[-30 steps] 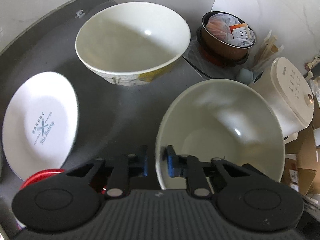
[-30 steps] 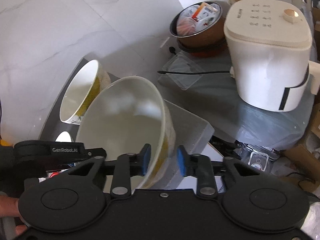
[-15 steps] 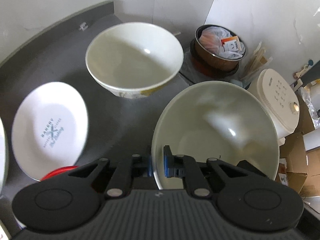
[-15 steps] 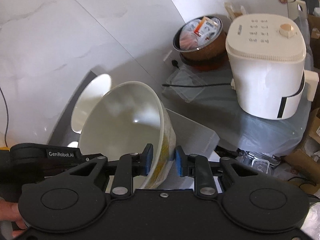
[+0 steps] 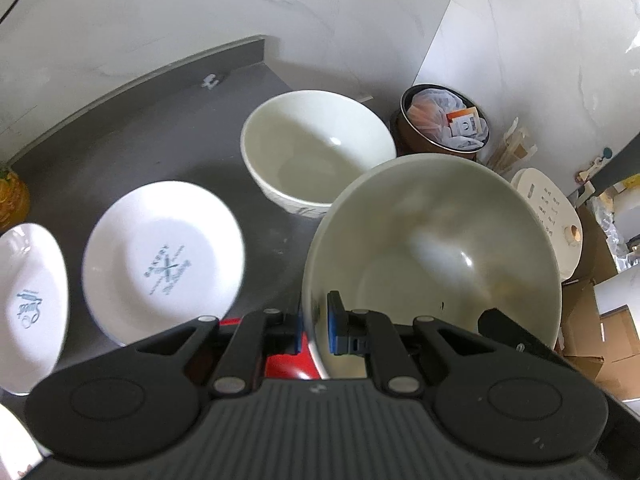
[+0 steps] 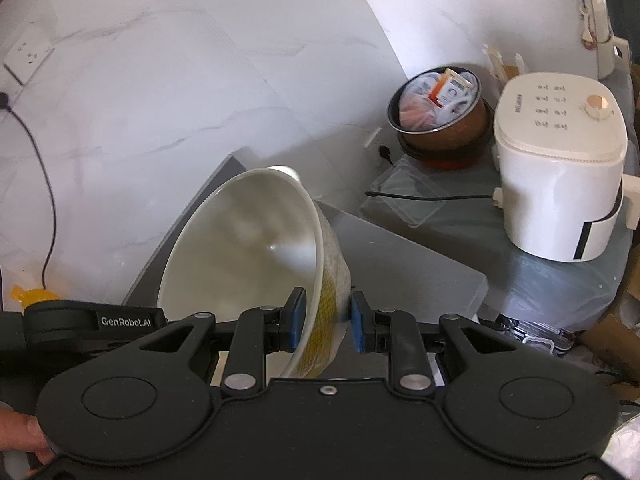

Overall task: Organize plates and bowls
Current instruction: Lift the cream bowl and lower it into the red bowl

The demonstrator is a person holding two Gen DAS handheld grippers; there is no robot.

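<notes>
At lower centre of the left wrist view, the left gripper (image 5: 313, 328) was clamped on the near rim of a large cream bowl (image 5: 432, 256), one blue pad inside, one outside. Across the right wrist view's lower middle, the right gripper (image 6: 327, 322) pinched the same bowl's (image 6: 248, 248) patterned wall, tilting it above the grey counter (image 6: 400, 268). Beyond it, upper centre of the left view, a second bowl (image 5: 316, 152) sat upright on the counter (image 5: 140, 136), with two white plates (image 5: 160, 260) (image 5: 28, 304) at left.
</notes>
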